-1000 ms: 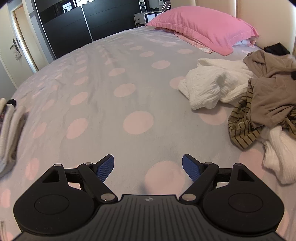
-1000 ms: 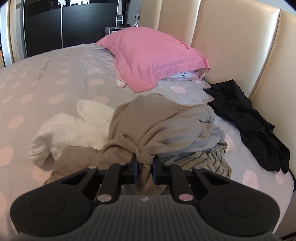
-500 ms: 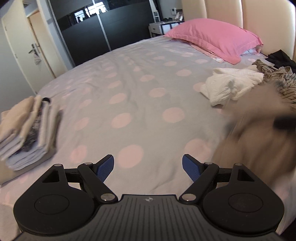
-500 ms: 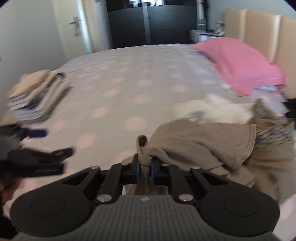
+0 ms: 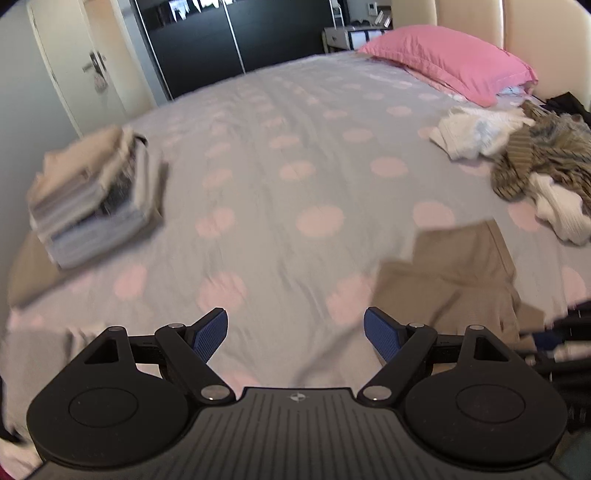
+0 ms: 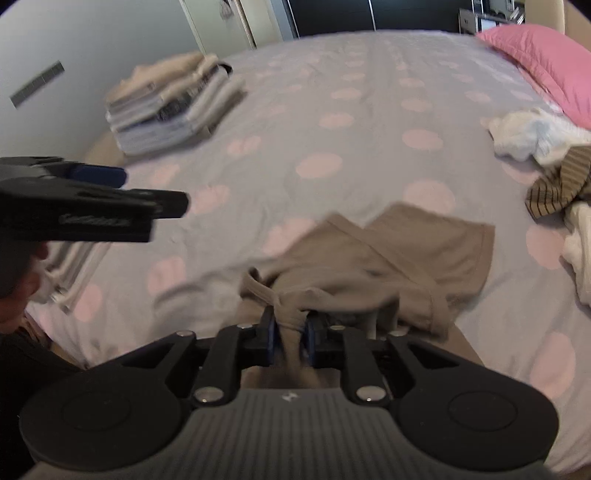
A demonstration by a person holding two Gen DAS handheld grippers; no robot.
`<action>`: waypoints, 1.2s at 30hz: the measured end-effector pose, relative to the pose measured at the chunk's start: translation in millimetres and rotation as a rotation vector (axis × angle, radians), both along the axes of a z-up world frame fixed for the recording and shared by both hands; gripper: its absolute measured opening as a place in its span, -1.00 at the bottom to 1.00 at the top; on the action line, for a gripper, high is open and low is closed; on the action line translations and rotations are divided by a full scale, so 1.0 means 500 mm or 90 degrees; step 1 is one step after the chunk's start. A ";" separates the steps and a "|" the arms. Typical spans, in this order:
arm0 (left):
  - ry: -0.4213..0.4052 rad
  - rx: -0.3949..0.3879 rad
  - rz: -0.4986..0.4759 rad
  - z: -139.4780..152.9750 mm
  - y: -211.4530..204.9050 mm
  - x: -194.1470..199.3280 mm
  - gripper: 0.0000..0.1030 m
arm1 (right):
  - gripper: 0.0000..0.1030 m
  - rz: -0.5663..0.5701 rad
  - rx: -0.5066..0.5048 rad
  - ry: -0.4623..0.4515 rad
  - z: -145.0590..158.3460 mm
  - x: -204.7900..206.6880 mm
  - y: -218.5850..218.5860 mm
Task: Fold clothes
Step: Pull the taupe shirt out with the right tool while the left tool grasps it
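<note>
— Right wrist view first: what is seen at the right gripper (image 6: 290,338)?

— A bunched edge of a tan, soft knit garment (image 6: 388,266) is seen between its blue-padded fingers (image 6: 271,338). The jaws are opening, with the cloth still pinched between the pads. The rest of the garment is spread flat on the near part of the grey bedsheet dotted with pale pink circles (image 6: 332,122), beyond the fingertips.

— And further out?

— To the left, the left gripper (image 6: 147,192) is seen from the side, held above the sheet, with a hand (image 6: 22,273) partly visible behind it. At the far left a stack of folded clothes in cream, white and pale blue (image 6: 170,107) is placed near the bed's edge. At the right, a heap of unfolded clothes, white and brown-striped (image 6: 546,158), is piled, and a pink pillow (image 6: 543,62) is set beyond it at the far right.

— What is shown from the left wrist?

— The left gripper (image 5: 295,334) is held with its jaws wide apart and nothing between them; only the dotted sheet (image 5: 295,166) is seen past its blue pads (image 5: 380,334). The tan garment (image 5: 461,273) is laid just to the right of it, near the front edge of the bed. The folded stack (image 5: 92,195) is blurred at the left, the unfolded heap (image 5: 535,162) is at the far right, and the pink pillow (image 5: 443,59) is set against a cream padded headboard (image 5: 535,33). A black wardrobe (image 5: 240,33) is seen across the room.
</note>
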State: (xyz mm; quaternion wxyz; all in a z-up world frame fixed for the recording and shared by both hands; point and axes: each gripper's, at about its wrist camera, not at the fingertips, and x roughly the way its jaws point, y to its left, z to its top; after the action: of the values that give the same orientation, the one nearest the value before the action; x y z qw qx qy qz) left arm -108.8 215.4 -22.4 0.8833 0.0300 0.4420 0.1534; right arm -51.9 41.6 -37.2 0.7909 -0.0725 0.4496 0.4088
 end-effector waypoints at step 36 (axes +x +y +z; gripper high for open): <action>0.123 -0.194 -0.094 -0.174 -0.045 -0.009 -0.83 | -0.89 -0.048 -0.061 0.024 -0.125 0.080 -0.070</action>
State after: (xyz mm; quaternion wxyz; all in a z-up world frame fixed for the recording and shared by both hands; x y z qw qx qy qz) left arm -113.3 192.8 -109.2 0.8398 -0.0570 0.5396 0.0159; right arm -12.0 6.9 -99.6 0.7929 -0.0854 0.4859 0.3576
